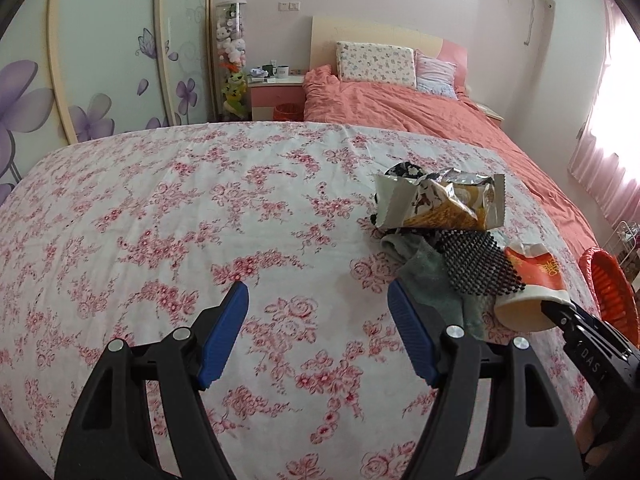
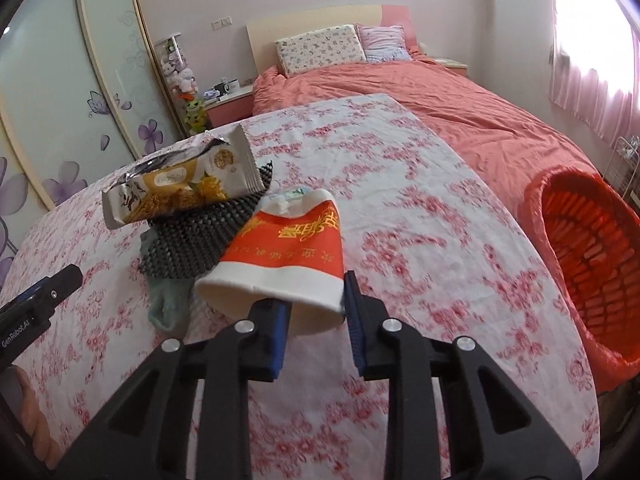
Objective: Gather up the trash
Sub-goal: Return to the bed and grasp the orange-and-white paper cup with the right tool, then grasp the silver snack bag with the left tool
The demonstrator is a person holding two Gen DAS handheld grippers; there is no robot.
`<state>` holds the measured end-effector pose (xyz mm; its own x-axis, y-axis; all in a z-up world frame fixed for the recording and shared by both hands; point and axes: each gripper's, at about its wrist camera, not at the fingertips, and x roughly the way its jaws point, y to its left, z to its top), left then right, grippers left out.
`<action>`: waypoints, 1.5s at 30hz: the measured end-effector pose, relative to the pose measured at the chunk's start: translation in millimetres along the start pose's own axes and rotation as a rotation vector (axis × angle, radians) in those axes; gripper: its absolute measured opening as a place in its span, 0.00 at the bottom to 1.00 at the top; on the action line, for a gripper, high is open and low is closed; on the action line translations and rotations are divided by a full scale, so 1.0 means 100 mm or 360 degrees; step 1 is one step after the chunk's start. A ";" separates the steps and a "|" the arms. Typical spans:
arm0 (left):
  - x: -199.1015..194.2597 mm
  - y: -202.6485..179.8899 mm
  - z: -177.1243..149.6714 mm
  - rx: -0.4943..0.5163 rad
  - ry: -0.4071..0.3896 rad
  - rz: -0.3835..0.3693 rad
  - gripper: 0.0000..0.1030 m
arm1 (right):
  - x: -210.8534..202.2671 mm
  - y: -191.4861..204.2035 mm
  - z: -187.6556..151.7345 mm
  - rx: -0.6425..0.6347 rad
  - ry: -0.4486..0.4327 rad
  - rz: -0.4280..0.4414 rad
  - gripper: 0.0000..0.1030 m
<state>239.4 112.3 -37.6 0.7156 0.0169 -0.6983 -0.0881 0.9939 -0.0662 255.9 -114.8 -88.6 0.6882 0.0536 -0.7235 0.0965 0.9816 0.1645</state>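
Floral tablecloth (image 1: 168, 216): thin matt cotton-like cloth, faintly creased. Paper cup (image 2: 280, 256): matt paper, crushed, with a red printed band. Snack wrapper (image 2: 180, 188): glossy crinkled film, silvery foil inside. Mesh mat (image 1: 476, 264): black, rubbery, bumpy open weave. Sock (image 1: 432, 280): soft grey-green knit. Basket (image 2: 592, 264): orange slatted plastic, slightly shiny. Gripper pads (image 1: 224, 332): ribbed blue rubber on matt black plastic arms with bright metal pins. Duvet (image 1: 440, 120): rumpled matt coral cloth.

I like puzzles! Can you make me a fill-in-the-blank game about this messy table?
The right hand-held gripper grips the rim of a crushed paper ____.
The snack wrapper lies on a black ____.
The basket at the table's edge is coloured ____.
The left hand-held gripper holds ____.

Missing words: cup; mat; orange; nothing
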 end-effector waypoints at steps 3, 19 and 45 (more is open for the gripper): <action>0.02 -0.04 0.07 0.0003 -0.0003 -0.0026 0.70 | 0.04 0.04 0.06 -0.0022 -0.0013 0.0001 0.11; 0.36 -0.50 0.51 0.0134 -0.0007 -0.0139 0.73 | -0.13 -0.46 0.03 0.0093 -0.0061 -0.0107 0.07; 0.47 -0.98 0.26 0.0317 0.0168 -0.0283 0.50 | -0.17 -0.52 0.00 0.0091 -0.0040 -0.0109 0.07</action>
<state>300.0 18.5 -45.5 0.6307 -0.1605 -0.7592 0.1777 0.9823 -0.0600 239.4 -167.0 -84.8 0.6962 -0.0185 -0.7176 0.1843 0.9708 0.1538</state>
